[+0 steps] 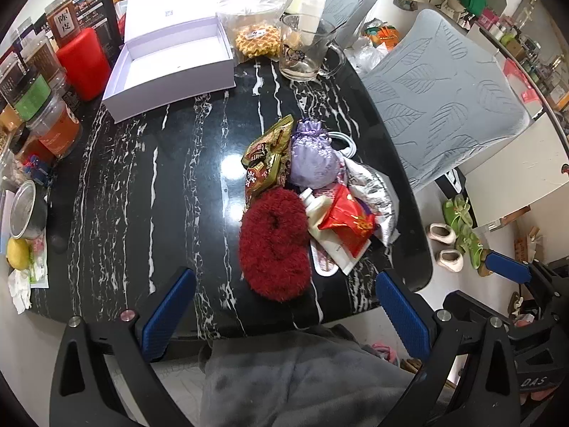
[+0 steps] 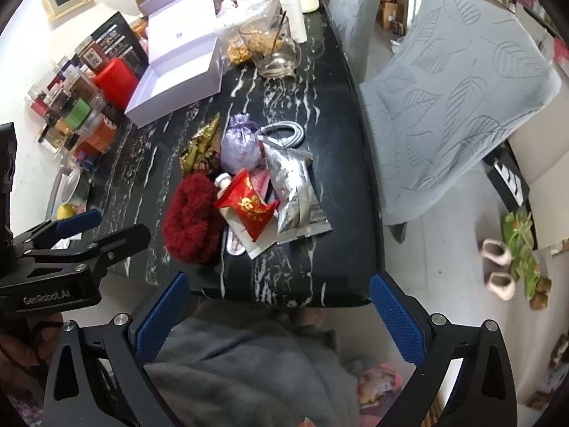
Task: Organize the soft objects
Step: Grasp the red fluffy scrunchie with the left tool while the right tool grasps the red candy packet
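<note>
Jaws spread wide and empty on both the left gripper (image 1: 281, 316) and right gripper (image 2: 281, 316). The red fuzzy scrunchie (image 1: 272, 245) lies piled against a lavender sachet (image 1: 313, 163); the open white box (image 1: 170, 60) looks empty, perhaps.

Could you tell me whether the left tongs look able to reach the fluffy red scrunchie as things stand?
Probably yes. The left tongs are open and point straight at the fluffy red scrunchie, which lies nearest the table edge with nothing in front of it; the white bottle only touches its far side.

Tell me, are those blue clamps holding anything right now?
No. The left gripper and right gripper are both open and empty, short of the pile with the red fluffy scrunchie.
</note>
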